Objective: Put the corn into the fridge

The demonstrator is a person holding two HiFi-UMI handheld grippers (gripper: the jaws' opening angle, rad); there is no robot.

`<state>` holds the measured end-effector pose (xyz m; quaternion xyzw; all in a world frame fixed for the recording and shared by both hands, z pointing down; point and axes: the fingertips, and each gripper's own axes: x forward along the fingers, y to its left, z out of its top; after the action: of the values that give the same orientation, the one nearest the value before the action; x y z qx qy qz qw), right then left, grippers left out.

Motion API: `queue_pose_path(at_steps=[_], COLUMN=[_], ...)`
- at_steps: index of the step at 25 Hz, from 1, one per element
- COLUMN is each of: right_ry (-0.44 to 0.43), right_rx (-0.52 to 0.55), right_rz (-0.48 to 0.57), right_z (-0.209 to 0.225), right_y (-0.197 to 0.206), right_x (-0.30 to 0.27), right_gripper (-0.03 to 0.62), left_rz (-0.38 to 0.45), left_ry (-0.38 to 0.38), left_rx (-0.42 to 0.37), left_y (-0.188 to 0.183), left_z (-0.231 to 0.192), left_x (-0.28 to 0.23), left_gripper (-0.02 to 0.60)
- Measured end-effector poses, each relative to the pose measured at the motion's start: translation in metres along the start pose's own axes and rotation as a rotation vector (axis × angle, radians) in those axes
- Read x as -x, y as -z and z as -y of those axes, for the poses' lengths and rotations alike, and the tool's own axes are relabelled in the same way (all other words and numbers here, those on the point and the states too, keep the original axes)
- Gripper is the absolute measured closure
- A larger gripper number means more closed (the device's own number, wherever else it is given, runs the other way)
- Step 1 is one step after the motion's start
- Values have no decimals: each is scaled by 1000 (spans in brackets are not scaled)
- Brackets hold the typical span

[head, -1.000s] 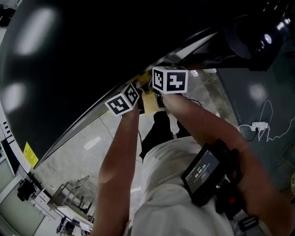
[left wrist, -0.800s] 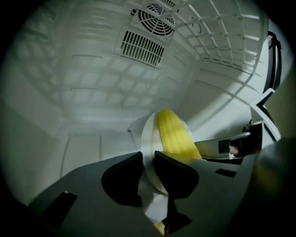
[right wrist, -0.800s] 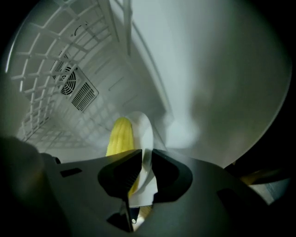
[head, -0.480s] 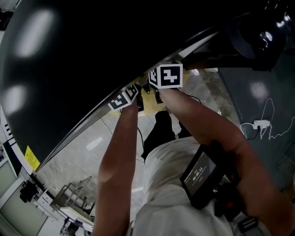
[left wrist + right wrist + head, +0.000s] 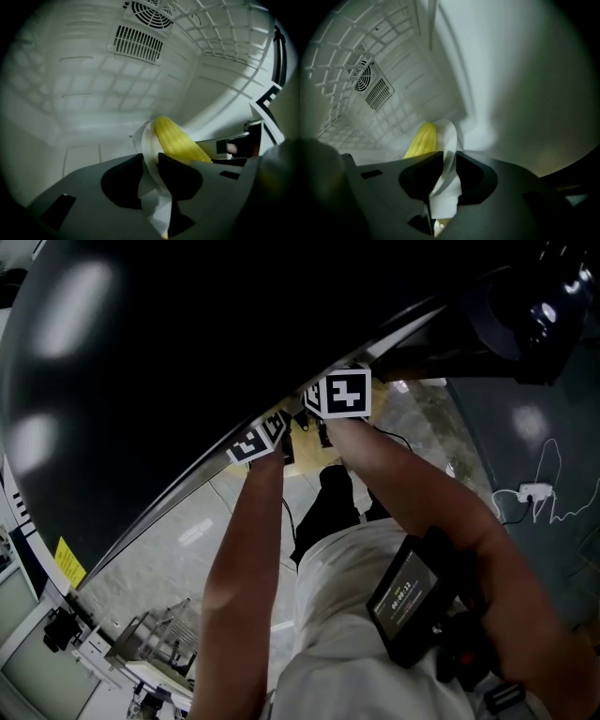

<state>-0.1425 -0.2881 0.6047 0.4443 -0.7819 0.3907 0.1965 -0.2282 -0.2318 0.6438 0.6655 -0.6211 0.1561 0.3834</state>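
Your left gripper (image 5: 150, 161) is clamped on the near edge of a thin white tray (image 5: 149, 145); its own view shows the two dark jaws pressed to either side of that edge. The corn (image 5: 180, 140), a bare yellow cob, lies on the tray just past the jaws and points away to the right. Behind it is the fridge's white back wall (image 5: 93, 93), so tray and corn are inside the fridge, held in the air. A slotted vent (image 5: 137, 43) sits high on that wall, with a round fan grille (image 5: 152, 10) above it and a wire shelf (image 5: 225, 28) to the upper right. Only this view catches the other gripper's marker cube (image 5: 269, 101), at the far right.

Your right gripper (image 5: 449, 171) is also closed on the tray, pinching the rim between its jaws. From this side the corn shows to the left of the rim, and the vent, fan and shelf sit far left. A smooth white side wall (image 5: 511, 70) fills the right, which the left gripper view does not show.

The head view shows neither corn, tray nor jaws. A broad dark panel (image 5: 187, 352) covers the top and left. Your forearms reach up to its edge, both marker cubes close together, partly under it. Pale floor (image 5: 187, 531) lies below. A small screen device (image 5: 412, 596) is strapped to your right forearm.
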Motion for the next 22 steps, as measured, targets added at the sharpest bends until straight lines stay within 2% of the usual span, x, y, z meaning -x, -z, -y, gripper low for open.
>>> queue_pose_path(at_steps=[4,9,13,22], right_ry=[-12,-16,-16,-30], right_rx=[-54,-29,11,64], right_rz=[-21,9,0,1], right_z=[1,3,3,6], right_y=[10,7,7,11], right_x=[3,5,10,25], right_gripper=[526,526,526,528], left_rz=[3,48,78,143], left_ry=[-11,-70,-95,-81], left_rx=[-28,-139,-136,-116], left_y=[-5,-34,-39,-27], left_z=[1,3,-3,-14], left_x=[2,22,33,65], left_gripper=[494,488,480,482])
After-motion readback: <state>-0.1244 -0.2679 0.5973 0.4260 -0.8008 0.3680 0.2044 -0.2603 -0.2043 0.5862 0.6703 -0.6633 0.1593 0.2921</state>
